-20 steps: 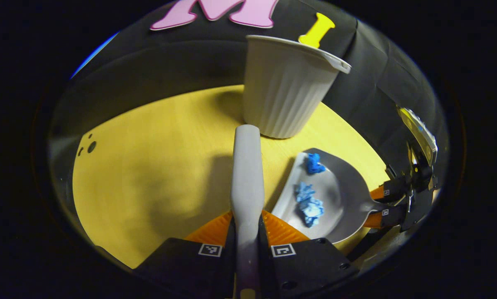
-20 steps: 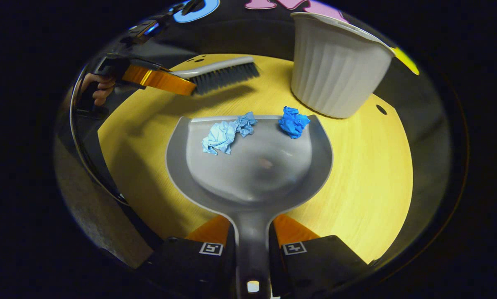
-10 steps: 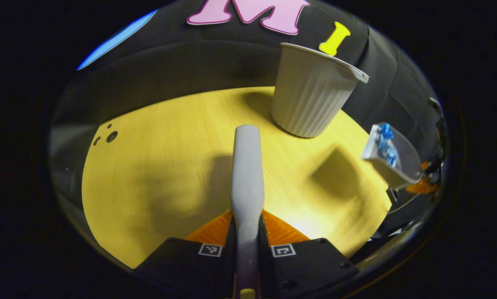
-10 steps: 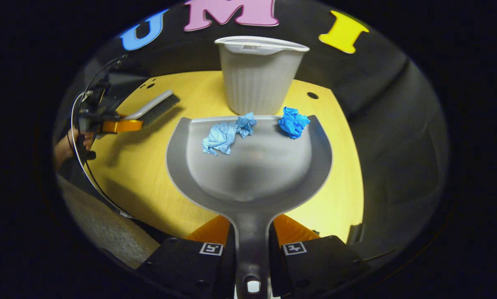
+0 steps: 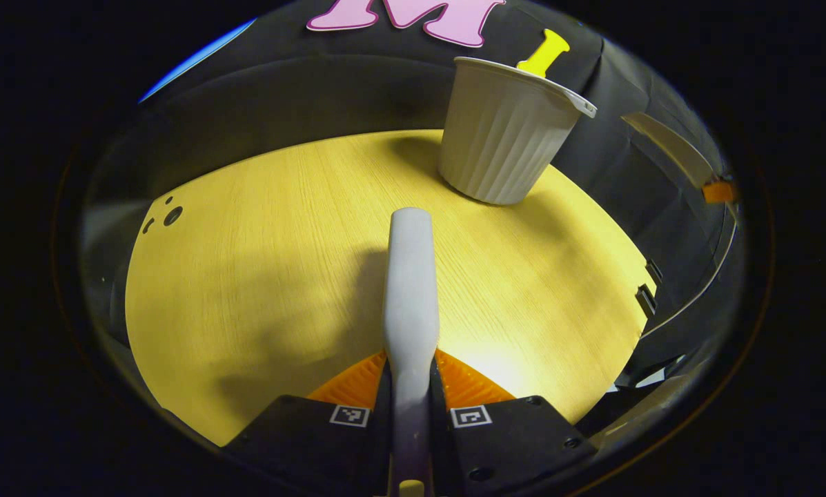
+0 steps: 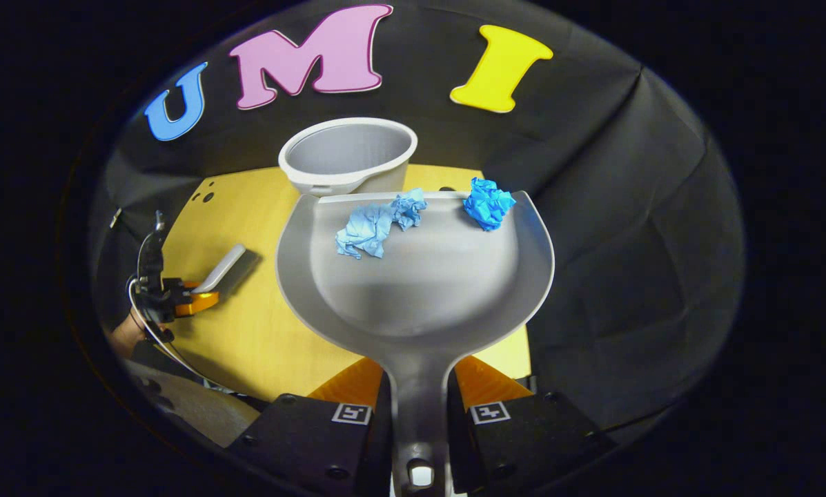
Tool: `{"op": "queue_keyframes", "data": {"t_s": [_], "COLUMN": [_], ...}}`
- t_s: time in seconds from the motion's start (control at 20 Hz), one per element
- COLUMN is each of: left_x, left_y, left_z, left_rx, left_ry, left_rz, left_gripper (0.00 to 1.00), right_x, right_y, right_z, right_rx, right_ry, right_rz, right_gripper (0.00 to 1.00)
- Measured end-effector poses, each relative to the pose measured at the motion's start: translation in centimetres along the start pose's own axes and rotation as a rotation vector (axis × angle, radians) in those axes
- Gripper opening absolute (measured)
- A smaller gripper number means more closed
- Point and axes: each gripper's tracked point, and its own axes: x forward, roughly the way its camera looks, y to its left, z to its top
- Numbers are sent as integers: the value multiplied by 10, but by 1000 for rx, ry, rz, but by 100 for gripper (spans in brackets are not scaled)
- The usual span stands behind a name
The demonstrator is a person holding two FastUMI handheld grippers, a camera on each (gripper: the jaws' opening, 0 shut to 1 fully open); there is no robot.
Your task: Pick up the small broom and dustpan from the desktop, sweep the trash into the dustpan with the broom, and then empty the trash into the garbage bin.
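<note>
The grey plastic dustpan [image 6: 419, 276], with two crumpled blue paper scraps [image 6: 419, 214] at its front edge, is raised just before the open white ribbed bin [image 6: 347, 155]. The right gripper [image 6: 419, 414] clamps its handle. The left gripper [image 5: 410, 414] clamps the grey broom [image 5: 410, 276] above the yellow wooden desktop [image 5: 261, 276]; bristles hidden.

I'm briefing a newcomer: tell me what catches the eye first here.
The dustpan, gripped by its handle, is raised near the bin, with two blue paper wads at its front lip. The broom in the left gripper's fingers hangs over the yellow table.
</note>
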Motion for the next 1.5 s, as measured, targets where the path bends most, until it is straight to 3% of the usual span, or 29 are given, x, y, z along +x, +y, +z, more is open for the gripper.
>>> {"op": "queue_keyframes", "data": {"t_s": [0.2, 0.4, 0.6, 0.65, 0.7, 1.0, 1.2, 1.5], "left_x": [-2, -4, -4, -4, -4, -5, -5, -4], "left_y": [3, 9, 17, 19, 23, 34, 35, 36], "left_z": [-7, -16, -20, -21, -21, -29, -32, -33], "left_rx": [-2, -21, -27, -26, -28, -65, -72, -80], "left_ry": [0, 1, -1, -3, -6, -11, -15, -12], "left_rz": [-3, -4, -6, -3, -2, -2, -10, -11], "left_gripper": [31, 28, 31, 25, 31, 31, 31, 28], "right_x": [1, 11, 31, 35, 39, 52, 54, 59], "right_y": [-21, -14, -8, -7, -7, -5, -2, 4], "right_z": [63, 116, 155, 161, 165, 178, 197, 207], "right_rx": [-57, -147, -224, -244, -277, -527, -682, -756], "right_ry": [-20, -22, 10, 25, 51, 183, 210, 218], "right_rz": [-44, -68, -82, -87, -98, -190, -256, -274], "right_gripper": [37, 37, 37, 37, 37, 37, 37, 37]}}
